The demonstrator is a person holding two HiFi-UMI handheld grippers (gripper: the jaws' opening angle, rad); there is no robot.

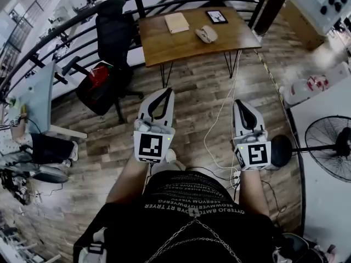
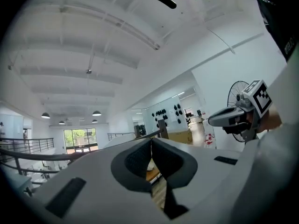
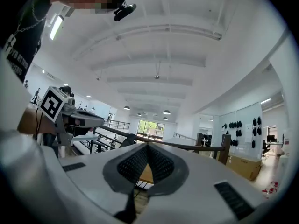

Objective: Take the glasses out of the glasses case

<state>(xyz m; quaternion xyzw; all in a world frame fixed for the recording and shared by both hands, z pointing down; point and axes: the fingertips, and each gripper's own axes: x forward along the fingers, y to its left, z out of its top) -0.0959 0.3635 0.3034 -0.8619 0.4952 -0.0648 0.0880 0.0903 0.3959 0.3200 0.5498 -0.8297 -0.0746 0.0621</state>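
Observation:
The glasses case [image 1: 207, 34], a pale grey oval pouch, lies closed on the wooden table [image 1: 164, 45] far ahead in the head view. Both grippers are held level near the person's waist, well short of the table. My left gripper [image 1: 166, 91] has its tips together with nothing between them; in its own view the left gripper [image 2: 151, 140] pads meet. My right gripper [image 1: 239, 103] is likewise shut and empty, and the right gripper [image 3: 147, 145] pads touch in its view. The glasses themselves are hidden.
On the table also lie a tan notebook [image 1: 176, 22] and a dark tablet [image 1: 216, 16]. A black office chair [image 1: 112, 34] stands left of it, a floor fan [image 1: 329, 147] at the right, white cables [image 1: 219, 125] trail over the wood floor, and a dark railing [image 1: 66, 26] curves behind.

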